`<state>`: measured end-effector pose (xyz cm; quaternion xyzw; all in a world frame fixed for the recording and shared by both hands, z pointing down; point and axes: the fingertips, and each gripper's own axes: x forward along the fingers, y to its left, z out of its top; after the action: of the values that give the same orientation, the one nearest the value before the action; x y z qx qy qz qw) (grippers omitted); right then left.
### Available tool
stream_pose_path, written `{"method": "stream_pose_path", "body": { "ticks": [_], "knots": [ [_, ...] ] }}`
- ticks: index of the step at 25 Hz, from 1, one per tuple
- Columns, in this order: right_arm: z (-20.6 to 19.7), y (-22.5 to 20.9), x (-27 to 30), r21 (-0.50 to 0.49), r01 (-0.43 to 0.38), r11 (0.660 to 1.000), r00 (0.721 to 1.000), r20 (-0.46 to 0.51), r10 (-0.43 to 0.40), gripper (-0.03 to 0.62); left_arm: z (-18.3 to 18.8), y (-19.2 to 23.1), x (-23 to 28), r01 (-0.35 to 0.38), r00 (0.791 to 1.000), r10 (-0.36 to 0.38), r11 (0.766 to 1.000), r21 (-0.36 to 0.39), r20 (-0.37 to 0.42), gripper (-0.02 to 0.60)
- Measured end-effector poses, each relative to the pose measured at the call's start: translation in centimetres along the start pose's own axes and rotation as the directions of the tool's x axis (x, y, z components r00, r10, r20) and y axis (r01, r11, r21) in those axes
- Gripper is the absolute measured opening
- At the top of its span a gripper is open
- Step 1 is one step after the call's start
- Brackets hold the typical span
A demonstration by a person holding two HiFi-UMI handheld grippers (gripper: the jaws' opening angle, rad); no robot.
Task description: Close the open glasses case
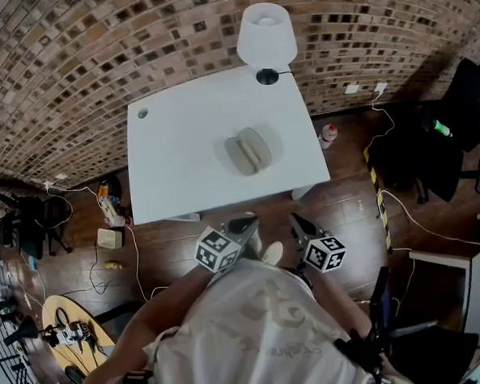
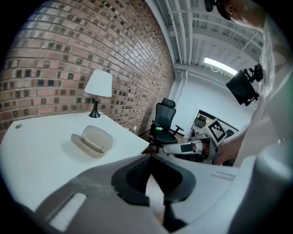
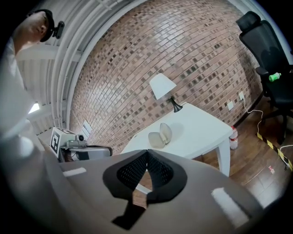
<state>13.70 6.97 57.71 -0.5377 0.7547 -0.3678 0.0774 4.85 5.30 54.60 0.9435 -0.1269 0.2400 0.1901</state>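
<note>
case: glasses case [image 1: 250,152] open mid-table [image 1: 180,134], 12 o'clock of grippers | left gripper [image 2: 150,157]: jaws apparently together, empty | right gripper [image 3: 147,152]: pressed together, empty | risk: closed tips shove case sliding, not folding shut

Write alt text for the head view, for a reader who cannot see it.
An open glasses case lies near the middle of a white table, with a white lamp at its far edge by a brick wall. The left gripper and right gripper are short of the table, above wooden floor.
</note>
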Motion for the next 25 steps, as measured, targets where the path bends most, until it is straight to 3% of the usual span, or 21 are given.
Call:
{"method": "stream_pose_path", "body": {
  "ticks": [6, 15, 25],
  "knots": [
    [0.3, -0.8, 1.8, -0.034, 0.029, 0.999, 0.999, -0.036, -0.03, 0.008, 0.6, 2.4, 1.3, 0.013, 1.0, -0.013, 1.0, -0.003, -0.003, 0.006],
    [4.9, -2.3, 6.6, -0.106, 0.049, 0.993, 0.994, -0.094, -0.059, 0.008, 4.5, 8.4, 3.7, 0.036, 0.998, -0.035, 0.999, -0.021, 0.051, 0.006],
    [6.7, -1.8, 13.5, -0.18, 0.035, 0.983, 0.983, -0.173, -0.067, 0.008, 4.6, 15.2, 4.0, 0.028, 0.998, -0.024, 0.997, -0.074, 0.059, 0.006]
  ]
}}
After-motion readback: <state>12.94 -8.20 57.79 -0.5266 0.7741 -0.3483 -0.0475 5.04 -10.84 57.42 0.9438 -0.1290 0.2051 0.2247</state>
